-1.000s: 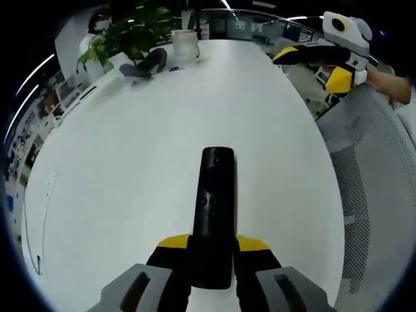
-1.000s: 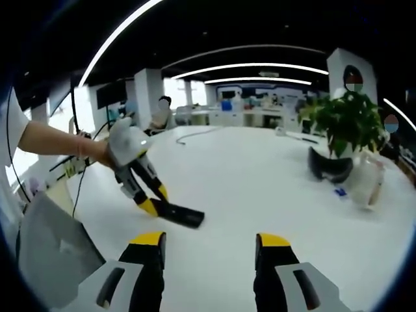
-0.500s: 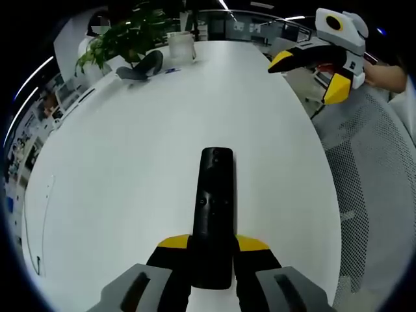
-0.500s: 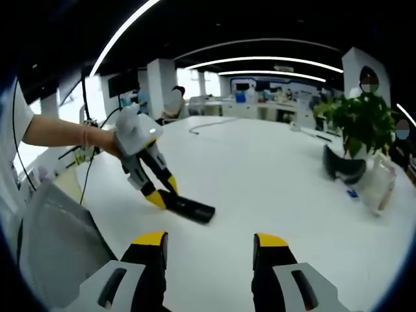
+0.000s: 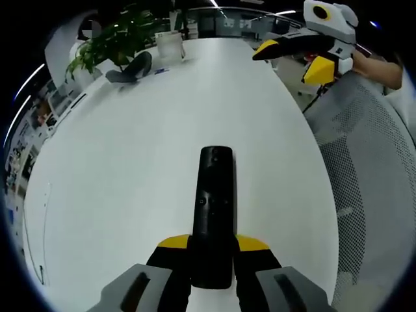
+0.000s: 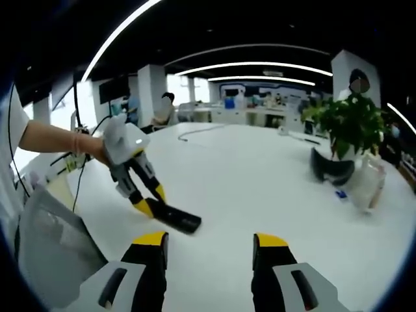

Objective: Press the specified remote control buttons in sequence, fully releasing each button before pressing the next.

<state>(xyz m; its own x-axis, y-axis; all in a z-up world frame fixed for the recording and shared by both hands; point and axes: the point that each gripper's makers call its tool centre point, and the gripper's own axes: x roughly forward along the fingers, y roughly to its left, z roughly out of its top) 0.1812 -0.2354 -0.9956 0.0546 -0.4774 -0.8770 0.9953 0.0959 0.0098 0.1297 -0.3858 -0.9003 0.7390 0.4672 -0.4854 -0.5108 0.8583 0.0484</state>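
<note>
In the left gripper view the left gripper [image 5: 211,250] is clamping a black remote control [image 5: 214,214] by its near end, the remote reaching toward 12 o'clock over the white table [image 5: 130,162]. The right gripper [image 5: 289,57] is hanging at 1 o'clock with its jaws parted, gripping nothing. A potted plant [image 5: 114,42], a dark curved object [image 5: 130,67] and a clear container [image 5: 170,45] are sitting at 11 o'clock, well apart from the remote. A mesh chair [image 5: 370,169] is standing at 3 o'clock. The remote's buttons are too dark to make out, and its gripped end is hidden between the jaws.
</note>
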